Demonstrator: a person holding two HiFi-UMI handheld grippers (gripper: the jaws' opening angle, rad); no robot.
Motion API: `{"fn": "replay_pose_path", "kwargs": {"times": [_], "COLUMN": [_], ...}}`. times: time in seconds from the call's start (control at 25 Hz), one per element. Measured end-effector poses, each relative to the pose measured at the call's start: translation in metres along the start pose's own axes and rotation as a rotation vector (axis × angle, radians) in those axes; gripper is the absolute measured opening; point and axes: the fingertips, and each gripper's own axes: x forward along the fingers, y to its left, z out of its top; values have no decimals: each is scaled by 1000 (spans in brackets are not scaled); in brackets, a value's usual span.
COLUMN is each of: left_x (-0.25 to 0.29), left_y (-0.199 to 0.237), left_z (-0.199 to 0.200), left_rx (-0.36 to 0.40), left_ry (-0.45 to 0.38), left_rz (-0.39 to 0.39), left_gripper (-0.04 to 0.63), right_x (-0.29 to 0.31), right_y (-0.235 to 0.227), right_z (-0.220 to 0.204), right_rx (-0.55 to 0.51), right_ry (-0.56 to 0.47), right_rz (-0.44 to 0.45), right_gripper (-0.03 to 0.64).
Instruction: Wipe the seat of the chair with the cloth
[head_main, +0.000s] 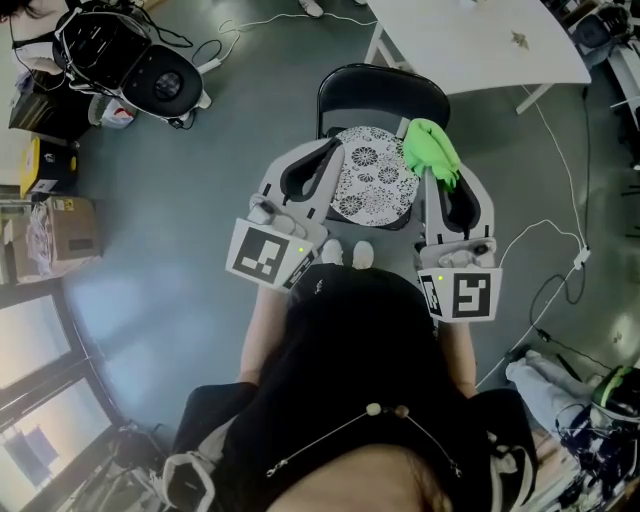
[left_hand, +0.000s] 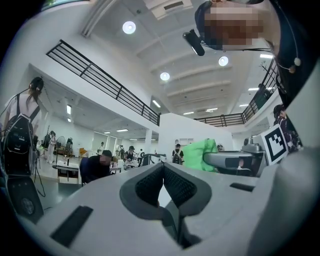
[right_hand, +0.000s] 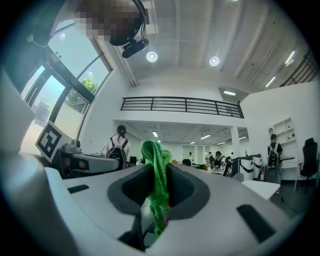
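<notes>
We are gripping the green cloth (head_main: 431, 150) in our right gripper (right_hand: 159, 171), centre frame beside the chair seat (head_main: 372, 185); our left gripper (left_hand: 163, 168) is pressing its jaws together, empty.

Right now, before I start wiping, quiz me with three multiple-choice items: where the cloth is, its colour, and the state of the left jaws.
1. Where is the cloth? A) between the jaws of the right gripper B) on the floor C) on the table
2. Its colour? A) blue B) green C) red
3. The jaws of the left gripper are: A) wide apart B) shut on the cloth C) shut, nothing between
Answers: 1 A, the right gripper view shows it pinched there; 2 B, bright green in every view; 3 C, the pads meet, empty.
</notes>
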Motion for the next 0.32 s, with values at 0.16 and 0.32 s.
{"fn": "replay_pose_path", "kwargs": {"times": [0.16,0.32], "left_x": [17,24], "left_y": [3,-9], "left_z": [-5,-13], "left_rx": [-7,-14], "left_ry": [9,11], "left_rz": [-14,-21], "left_gripper": [6,6], "right_x": [9,0], "right_y": [-10,-22], "right_z": [-1,-7], "right_rx": [-10,-8], "right_ry": [3,3], "right_rz": [-8,-16], "right_gripper": [81,81]}}
